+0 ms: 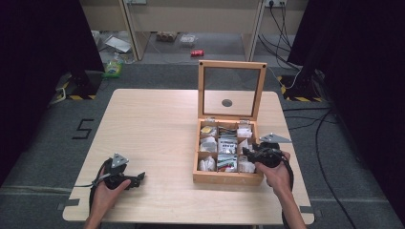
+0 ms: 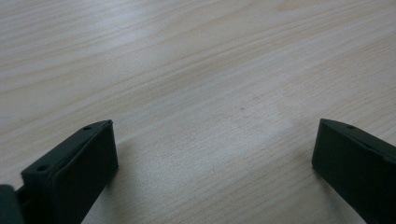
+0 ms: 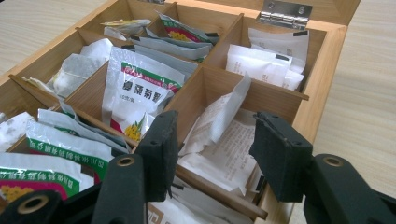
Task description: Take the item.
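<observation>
At the right half of the bench (image 1: pixel 157 119), the wooden box (image 1: pixel 228 177) is standing with its glazed lid (image 1: pixel 232 90) raised upright at the far side. The right tool (image 1: pixel 250 153) is hovering over the box's right-hand column of compartments, jaws spread and gripping nothing. In the right gripper view, the right tool (image 3: pixel 212 149) is looking straight down its jaws at a white paper sachet (image 3: pixel 219 116), which is leaning tilted in the middle compartment of that column, one corner rising above the wooden divider (image 3: pixel 254 82).

The sachet is lying directly ahead of the right tool and slightly below jaw-tip level, between the lines of the two jaws but not touching either. Its long axis is running roughly away from the tool and upward, toward the hinge (image 3: pixel 285 11); its flat faces appear to be turned toward the jaw pads, so a short forward and downward advance is judged sufficient before closing. More white sachets are lying flat beneath it.

The green-printed packet (image 3: pixel 140 93) is standing in the neighbouring compartment, just beside the left-hand jaw as that view shows it; clearance there is judged tight.

The left tool (image 1: pixel 131 180) is resting low at the bench's near left corner, well apart from the box, jaws spread over bare wood (image 2: pixel 201 93). The right hand (image 1: pixel 276 175) is clearly the nearer.
</observation>
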{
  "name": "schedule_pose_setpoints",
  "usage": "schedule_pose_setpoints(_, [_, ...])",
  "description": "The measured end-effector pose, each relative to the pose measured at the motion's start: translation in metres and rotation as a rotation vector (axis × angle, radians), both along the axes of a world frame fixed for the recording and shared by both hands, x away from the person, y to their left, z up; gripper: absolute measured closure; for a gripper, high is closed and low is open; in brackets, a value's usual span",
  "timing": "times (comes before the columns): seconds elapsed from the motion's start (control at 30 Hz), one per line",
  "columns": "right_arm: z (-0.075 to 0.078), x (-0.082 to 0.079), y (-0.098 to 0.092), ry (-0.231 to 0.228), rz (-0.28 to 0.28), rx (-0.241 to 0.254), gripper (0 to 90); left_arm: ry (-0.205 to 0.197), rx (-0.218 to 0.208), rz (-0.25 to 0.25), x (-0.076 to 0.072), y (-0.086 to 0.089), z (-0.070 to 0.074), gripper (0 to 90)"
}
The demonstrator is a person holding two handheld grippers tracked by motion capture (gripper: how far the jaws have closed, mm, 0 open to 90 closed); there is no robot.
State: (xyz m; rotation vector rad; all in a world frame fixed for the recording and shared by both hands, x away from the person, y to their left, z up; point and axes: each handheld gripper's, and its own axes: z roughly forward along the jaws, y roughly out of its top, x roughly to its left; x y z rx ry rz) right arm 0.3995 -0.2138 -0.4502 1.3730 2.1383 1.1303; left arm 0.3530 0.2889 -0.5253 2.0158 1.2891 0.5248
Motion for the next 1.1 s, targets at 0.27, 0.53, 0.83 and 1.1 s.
schedule_pose_setpoints(0.27, [-0.004,0.011,0.006,0.008,-0.02,0.016,60.8,0.0,0.0,0.0,0.0,0.0,0.0,0.0])
schedule_pose_setpoints(0.53, [-0.005,0.016,0.005,0.014,-0.029,0.017,74.6,0.0,0.0,0.0,0.0,0.0,0.0,0.0])
schedule_pose_setpoints(0.83, [0.001,0.013,-0.002,-0.027,-0.012,0.063,85.7,0.0,0.0,0.0,0.0,0.0,0.0,0.0])
schedule_pose_setpoints(1.1, [0.014,0.007,-0.016,-0.075,-0.024,0.117,86.5,0.0,-0.001,0.0,0.0,0.0,0.0,0.0])
